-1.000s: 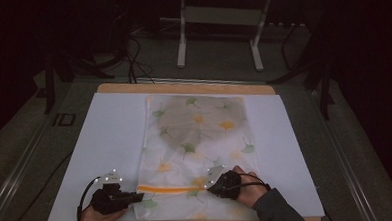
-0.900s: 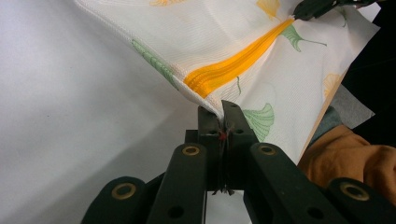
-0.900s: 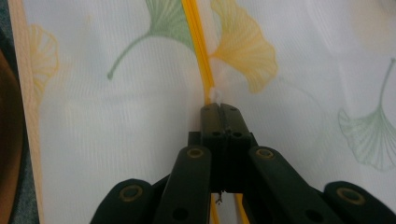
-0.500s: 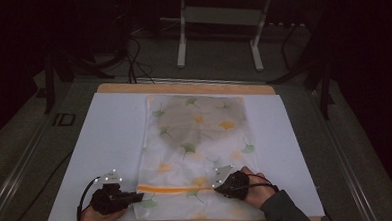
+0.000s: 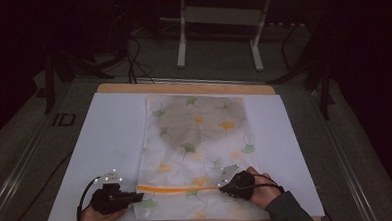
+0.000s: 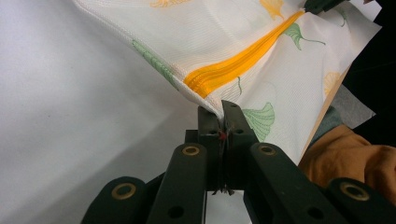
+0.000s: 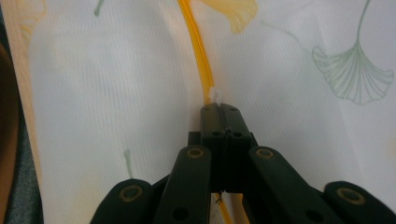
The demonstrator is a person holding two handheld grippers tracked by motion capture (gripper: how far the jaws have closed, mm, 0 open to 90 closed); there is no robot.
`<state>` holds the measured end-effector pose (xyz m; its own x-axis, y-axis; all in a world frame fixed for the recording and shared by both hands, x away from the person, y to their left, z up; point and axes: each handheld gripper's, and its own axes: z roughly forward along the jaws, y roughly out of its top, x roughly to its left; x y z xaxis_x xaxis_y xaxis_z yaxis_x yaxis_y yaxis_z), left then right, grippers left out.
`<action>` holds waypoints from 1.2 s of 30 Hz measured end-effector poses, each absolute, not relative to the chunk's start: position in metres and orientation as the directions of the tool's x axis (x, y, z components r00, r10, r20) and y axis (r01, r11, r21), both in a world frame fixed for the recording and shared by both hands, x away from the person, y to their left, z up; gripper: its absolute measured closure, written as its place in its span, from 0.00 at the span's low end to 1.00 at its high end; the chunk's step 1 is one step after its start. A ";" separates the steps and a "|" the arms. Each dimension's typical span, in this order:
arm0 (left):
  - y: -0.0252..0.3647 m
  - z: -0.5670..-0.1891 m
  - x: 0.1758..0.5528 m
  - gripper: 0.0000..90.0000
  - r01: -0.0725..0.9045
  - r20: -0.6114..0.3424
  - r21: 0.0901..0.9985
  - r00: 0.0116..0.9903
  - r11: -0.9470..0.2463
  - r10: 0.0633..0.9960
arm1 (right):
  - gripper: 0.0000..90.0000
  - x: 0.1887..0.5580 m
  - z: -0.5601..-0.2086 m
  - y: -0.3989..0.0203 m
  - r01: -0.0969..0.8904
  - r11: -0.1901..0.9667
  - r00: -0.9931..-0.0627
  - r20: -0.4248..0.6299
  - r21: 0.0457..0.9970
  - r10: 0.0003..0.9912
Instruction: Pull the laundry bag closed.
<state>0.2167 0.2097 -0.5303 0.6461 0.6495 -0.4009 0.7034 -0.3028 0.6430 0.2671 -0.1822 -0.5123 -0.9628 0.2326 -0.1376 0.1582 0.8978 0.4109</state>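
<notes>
A mesh bag (image 5: 198, 145) printed with ginkgo leaves lies flat along the middle of a white sheet (image 5: 105, 144) on the table (image 5: 183, 87), its far end near the far edge and its zipped end at the near edge. An orange zipper (image 5: 180, 188) runs across the bag close to that near edge. The left gripper (image 5: 136, 197), near the near-left corner of the sheet, is clenched on the bag's left edge at the end of the zipper; in the left gripper view its closed jaws pinch the fabric (image 6: 219, 105) and lift it slightly off the sheet. The right gripper (image 5: 221, 187), toward the near-right part of the bag, is clamped on the white zipper pull (image 7: 215, 96), seen between its closed jaws in the right gripper view. The zipper (image 7: 196, 46) runs straight away from that pull.
</notes>
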 end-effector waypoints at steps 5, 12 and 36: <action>0.210 -0.530 0.217 0.98 0.703 -0.400 0.643 0.646 -0.303 0.650 | 1.00 0.267 -0.512 -0.186 0.163 0.896 -0.962 -0.134 0.412 0.237; 0.210 -0.530 0.217 0.98 0.704 -0.402 0.643 0.646 -0.302 0.649 | 1.00 0.267 -0.511 -0.191 0.174 0.900 -0.959 -0.138 0.401 0.247; 0.211 -0.531 0.217 0.98 0.704 -0.401 0.642 0.645 -0.303 0.650 | 1.00 0.267 -0.510 -0.214 0.202 0.899 -0.952 -0.137 0.389 0.273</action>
